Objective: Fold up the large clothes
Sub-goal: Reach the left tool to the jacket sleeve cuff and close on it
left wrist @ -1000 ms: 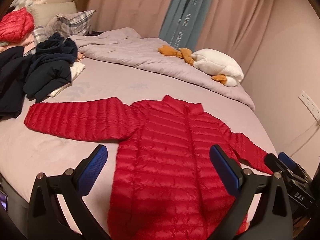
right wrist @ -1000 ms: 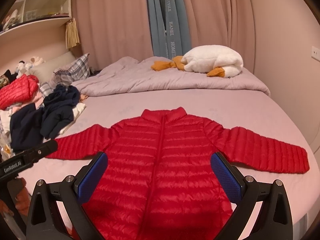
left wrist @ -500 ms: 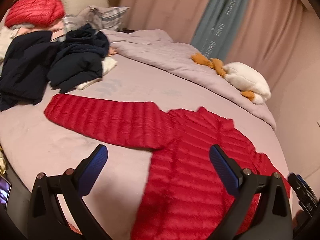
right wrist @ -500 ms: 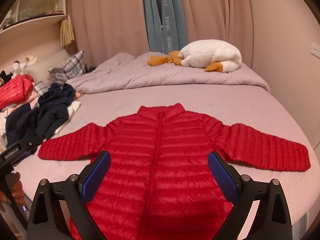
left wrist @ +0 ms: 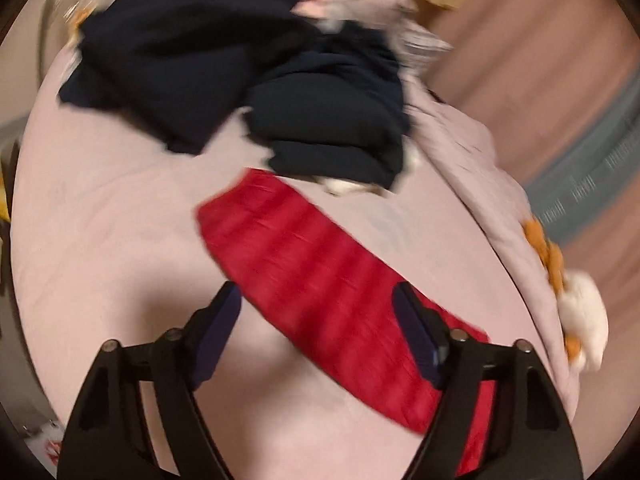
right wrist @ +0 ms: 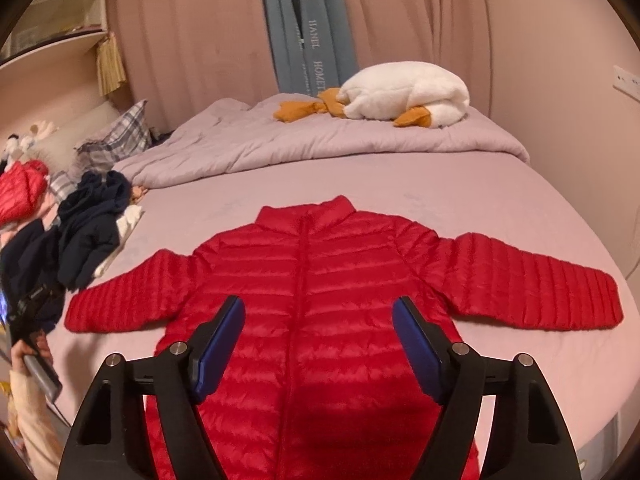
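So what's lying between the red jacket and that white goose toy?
In the right wrist view, bare sheet, then the rumpled duvet that the goose rests on; beyond the jacket collar.

The room is a bedroom under warm, dim light. A bed [right wrist: 460, 200] with a pale lilac sheet fills the foreground. A rumpled quilt [right wrist: 320, 144] of the same colour lies along its far edge. Pink curtains [right wrist: 192, 32] cover the far wall, with a blue-grey printed panel [right wrist: 308, 28] hanging at the centre. A shelf unit [right wrist: 60, 12] stands at upper left. A white wall socket [right wrist: 626, 80] is mounted on the plain wall at right.
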### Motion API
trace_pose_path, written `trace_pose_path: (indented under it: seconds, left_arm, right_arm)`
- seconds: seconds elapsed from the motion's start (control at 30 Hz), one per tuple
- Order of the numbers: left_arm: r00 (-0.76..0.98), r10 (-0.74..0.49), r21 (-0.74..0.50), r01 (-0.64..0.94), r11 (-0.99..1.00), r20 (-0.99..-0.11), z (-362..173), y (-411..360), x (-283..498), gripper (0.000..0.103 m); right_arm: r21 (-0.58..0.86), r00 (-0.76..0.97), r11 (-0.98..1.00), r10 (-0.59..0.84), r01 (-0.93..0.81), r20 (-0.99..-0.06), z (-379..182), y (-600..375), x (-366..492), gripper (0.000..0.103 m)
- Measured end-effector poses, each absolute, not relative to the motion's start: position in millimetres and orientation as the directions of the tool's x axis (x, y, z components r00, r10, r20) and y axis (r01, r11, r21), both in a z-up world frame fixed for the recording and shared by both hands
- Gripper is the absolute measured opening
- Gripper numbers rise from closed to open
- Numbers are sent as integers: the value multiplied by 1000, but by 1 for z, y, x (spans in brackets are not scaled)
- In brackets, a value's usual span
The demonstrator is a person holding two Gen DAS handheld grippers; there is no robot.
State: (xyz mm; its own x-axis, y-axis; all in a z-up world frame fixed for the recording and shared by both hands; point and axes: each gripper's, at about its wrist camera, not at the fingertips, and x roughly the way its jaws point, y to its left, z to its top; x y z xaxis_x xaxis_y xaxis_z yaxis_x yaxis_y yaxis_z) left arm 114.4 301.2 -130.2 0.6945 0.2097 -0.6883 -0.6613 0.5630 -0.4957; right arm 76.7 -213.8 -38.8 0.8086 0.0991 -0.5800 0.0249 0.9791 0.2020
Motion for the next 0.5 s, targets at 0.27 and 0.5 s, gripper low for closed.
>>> trace_pose_path:
  seconds: [0.27,0.5]
  left_arm:
    - [701,182,-605,-696,386,-690,-182,359,112,71]
    - [732,173,-666,-675,318,-659,-206,369,126,37]
  right_arm:
    - [190,794,980,71,56,-604,-43,-218,85,77]
    - [187,787,980,68,62,-614,-45,-217,89,77]
